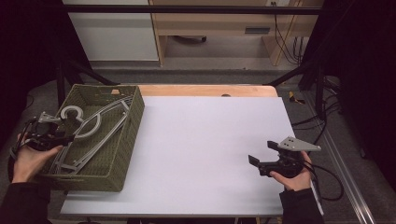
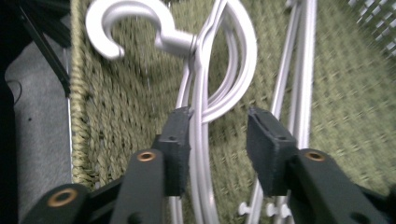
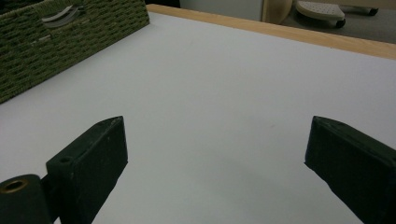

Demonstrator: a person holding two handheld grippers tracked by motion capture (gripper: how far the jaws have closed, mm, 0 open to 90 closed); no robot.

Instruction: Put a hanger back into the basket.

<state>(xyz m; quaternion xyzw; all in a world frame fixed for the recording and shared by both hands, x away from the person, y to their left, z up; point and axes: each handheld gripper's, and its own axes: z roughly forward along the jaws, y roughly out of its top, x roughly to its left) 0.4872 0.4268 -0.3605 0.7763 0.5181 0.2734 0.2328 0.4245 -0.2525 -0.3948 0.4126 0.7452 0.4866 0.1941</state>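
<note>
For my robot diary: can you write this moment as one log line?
left gripper: open around hanger in basket | right gripper: open, empty, over table

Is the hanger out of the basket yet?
Not yet. The left gripper has its jaws open around a grey hanger, one pad touching it, inside the green basket. Nothing lies on the white table. The right gripper waits open above it.

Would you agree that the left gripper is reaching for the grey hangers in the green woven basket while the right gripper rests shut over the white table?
Not quite: the right gripper is open, its jaws standing wide apart in the right gripper view. The rest holds: the left gripper is at the grey hangers in the green woven basket, and the right one is over the white table.
</note>
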